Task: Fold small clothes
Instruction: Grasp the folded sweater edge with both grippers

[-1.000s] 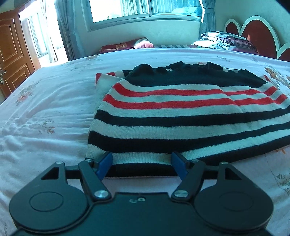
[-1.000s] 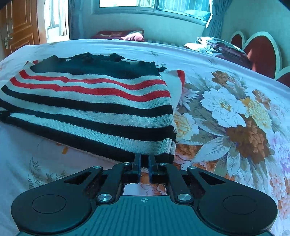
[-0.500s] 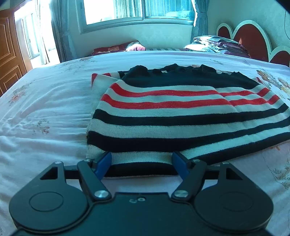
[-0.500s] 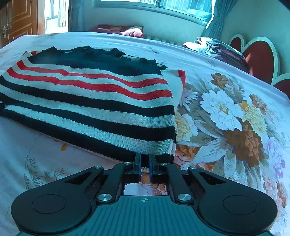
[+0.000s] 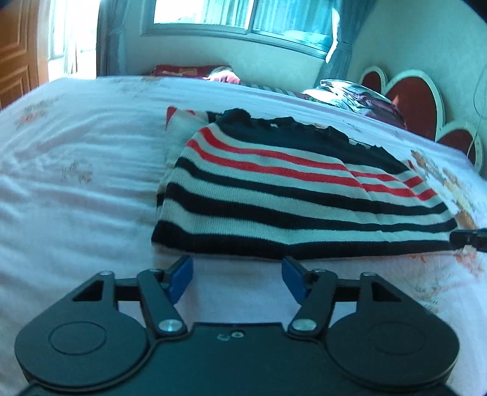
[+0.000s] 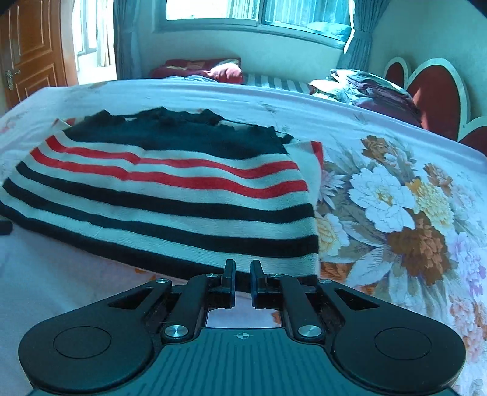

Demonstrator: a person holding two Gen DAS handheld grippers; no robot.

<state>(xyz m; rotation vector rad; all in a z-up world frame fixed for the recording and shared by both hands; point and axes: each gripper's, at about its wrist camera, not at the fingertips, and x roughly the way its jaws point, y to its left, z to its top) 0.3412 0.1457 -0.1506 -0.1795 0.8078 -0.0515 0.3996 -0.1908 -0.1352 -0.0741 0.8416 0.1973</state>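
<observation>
Jaws of my left gripper (image 5: 236,273) stand spread and empty just short of the striped sweater (image 5: 292,195) folded on the bed (image 5: 76,189); my right gripper (image 6: 242,274) pinches its near hem corner.

Both wrist views low over bed (image 5: 76,195), near striped sweater (image 6: 170,195), seemingly facing window (image 6: 252,12)

Daylight poured through the window (image 6: 252,12), blown out to white glare. The left view was smeared by motion blur; both bent strongly at the dark fisheye edges.
</observation>
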